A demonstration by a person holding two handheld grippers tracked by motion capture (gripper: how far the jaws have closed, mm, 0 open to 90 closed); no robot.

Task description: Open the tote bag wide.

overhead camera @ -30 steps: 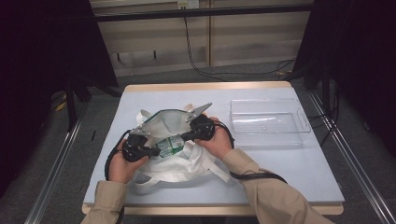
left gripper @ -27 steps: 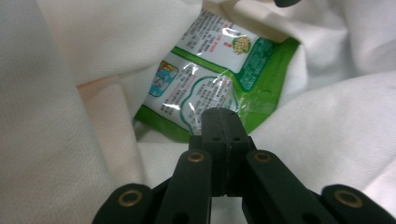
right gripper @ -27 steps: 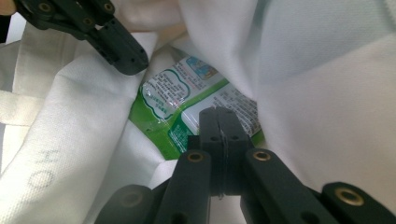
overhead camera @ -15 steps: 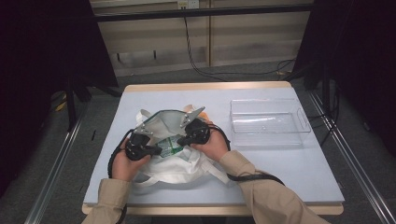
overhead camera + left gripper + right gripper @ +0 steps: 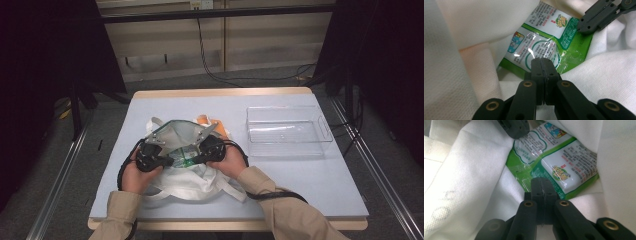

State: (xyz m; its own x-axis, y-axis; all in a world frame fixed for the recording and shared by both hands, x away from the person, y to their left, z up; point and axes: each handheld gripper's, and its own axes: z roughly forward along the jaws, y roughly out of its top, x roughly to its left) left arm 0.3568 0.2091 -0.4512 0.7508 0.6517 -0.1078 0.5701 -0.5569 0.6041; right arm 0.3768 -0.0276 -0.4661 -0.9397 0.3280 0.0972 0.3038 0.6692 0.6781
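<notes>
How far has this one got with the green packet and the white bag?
Early to midway. Done: both claws are shut on the green snack packet, the left claw at one edge, the right claw at the opposite edge. In hand: the packet sits in the mouth of the white cloth bag. Left: whether it is going in or coming out is unclear; the clear tray holds nothing.

A green-and-white printed packet (image 5: 544,42) lies in a white cloth bag (image 5: 200,182) on a pale blue table (image 5: 310,175).

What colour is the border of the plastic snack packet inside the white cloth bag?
Green, clearest in the right gripper view.
</notes>
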